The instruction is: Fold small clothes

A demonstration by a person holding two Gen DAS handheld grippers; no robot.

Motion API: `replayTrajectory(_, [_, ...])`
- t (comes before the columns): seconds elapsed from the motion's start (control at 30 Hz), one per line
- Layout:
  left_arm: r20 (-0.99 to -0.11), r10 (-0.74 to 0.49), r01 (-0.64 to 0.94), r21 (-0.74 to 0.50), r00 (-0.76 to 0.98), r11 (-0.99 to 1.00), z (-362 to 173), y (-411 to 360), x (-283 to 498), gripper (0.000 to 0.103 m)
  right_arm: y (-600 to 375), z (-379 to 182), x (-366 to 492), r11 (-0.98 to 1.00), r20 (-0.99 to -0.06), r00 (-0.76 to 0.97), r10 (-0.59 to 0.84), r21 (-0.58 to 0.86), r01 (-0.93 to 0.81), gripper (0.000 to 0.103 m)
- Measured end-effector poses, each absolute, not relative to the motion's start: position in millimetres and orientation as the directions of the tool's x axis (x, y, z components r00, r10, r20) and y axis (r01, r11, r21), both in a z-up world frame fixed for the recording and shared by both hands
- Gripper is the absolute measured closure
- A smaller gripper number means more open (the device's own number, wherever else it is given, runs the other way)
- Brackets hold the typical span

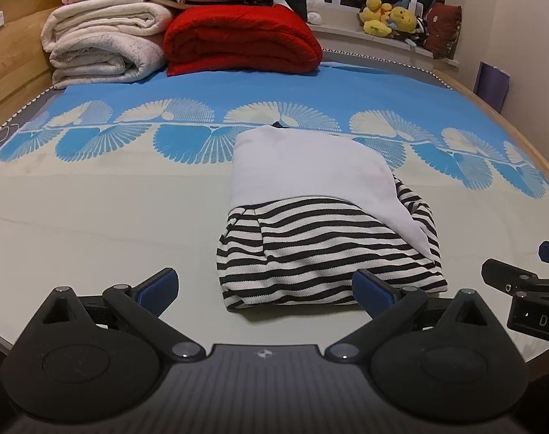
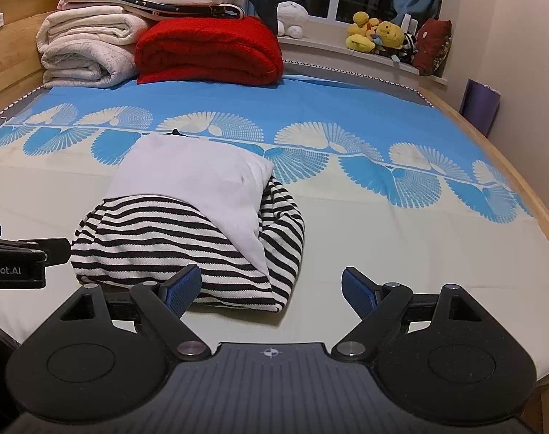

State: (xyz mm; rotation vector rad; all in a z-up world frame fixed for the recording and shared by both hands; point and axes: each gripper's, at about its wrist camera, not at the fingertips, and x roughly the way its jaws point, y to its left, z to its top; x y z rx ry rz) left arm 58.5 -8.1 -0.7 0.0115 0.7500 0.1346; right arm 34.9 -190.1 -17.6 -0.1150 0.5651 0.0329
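A small garment (image 1: 321, 238) lies folded on the bed, its black-and-white striped part nearest me and a plain white part folded over the top. The right wrist view shows the same garment (image 2: 187, 231) left of centre. My left gripper (image 1: 265, 291) stands open just short of the garment's near edge, blue pads wide apart, nothing between them. My right gripper (image 2: 271, 291) is open too, at the garment's near right corner, its left pad (image 2: 182, 289) close by the striped cloth. Each gripper shows at the edge of the other's view.
The bed sheet (image 1: 93, 224) is cream near me and blue with fan patterns farther off. Folded cream blankets (image 1: 101, 43) and a red blanket (image 1: 238, 39) are stacked at the head. Plush toys (image 1: 390, 18) sit on the window sill. A wooden bed rim (image 2: 527, 188) curves along the right.
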Motion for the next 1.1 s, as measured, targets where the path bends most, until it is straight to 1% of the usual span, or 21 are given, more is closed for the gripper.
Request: replayTrajectory(1.1, [-0.668, 0.108, -0.092, 0.059, 0.736, 0.994, 1.3, -8.2, 57.3, 0.001, -190.2, -20.0, 34.5, 0.992, -0.539, 0.842, 0.003, -0.108, -0.072, 0.017])
